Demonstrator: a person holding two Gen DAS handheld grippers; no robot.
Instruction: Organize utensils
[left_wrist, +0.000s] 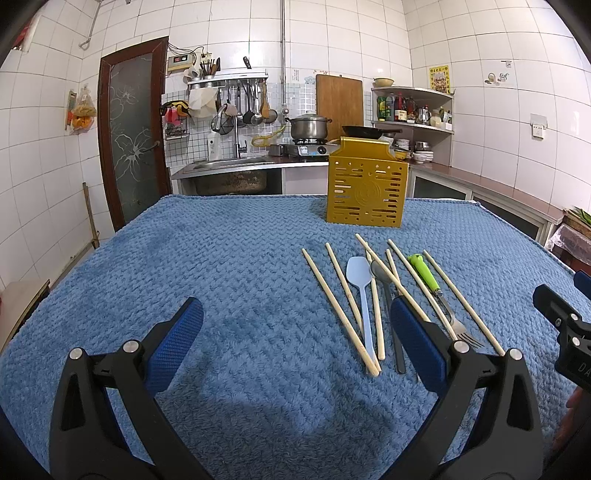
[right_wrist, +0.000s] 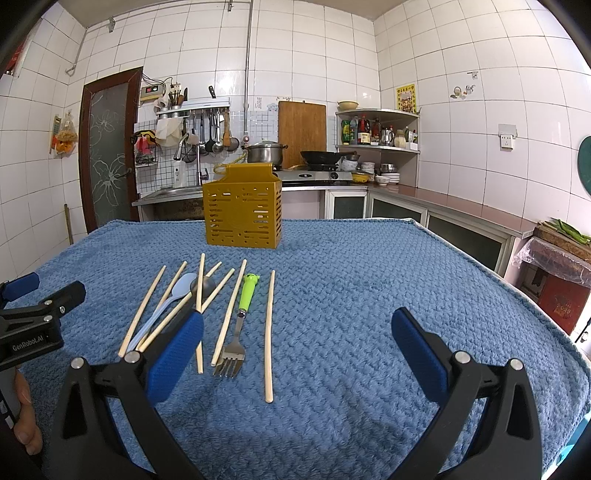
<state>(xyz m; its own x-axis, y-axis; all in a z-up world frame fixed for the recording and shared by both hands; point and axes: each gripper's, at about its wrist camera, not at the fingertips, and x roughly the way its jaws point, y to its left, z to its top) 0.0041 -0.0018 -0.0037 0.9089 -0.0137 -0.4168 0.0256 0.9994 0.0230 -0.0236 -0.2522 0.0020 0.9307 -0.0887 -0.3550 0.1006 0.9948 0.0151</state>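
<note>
The utensils lie scattered on the blue knitted cloth (right_wrist: 369, 295) over the table, in front of me and a little to the left of my right gripper: pale wooden chopsticks (right_wrist: 269, 334) fanned out and crossing one another, a light-blue plastic spoon (left_wrist: 362, 291) with its bowl pointing away, a dark grey metal spoon (left_wrist: 384, 280) partly under a chopstick, and a steel fork with a bright green handle (right_wrist: 243, 314), tines toward me. Beyond them, farther along the cloth, stands the mustard-yellow slotted plastic utensil holder (right_wrist: 242, 214), upright and well apart from the pile. My left gripper (left_wrist: 297, 339) hovers over bare cloth, blue-padded jaws spread wide with nothing between them; its right pad overlaps the near ends of the chopsticks in my view, though I cannot tell if it touches. My right gripper (right_wrist: 297, 343) is likewise spread wide and empty, near the fork. Behind the table runs a tiled kitchen with a stainless pot (right_wrist: 264, 151) on the stove.
</note>
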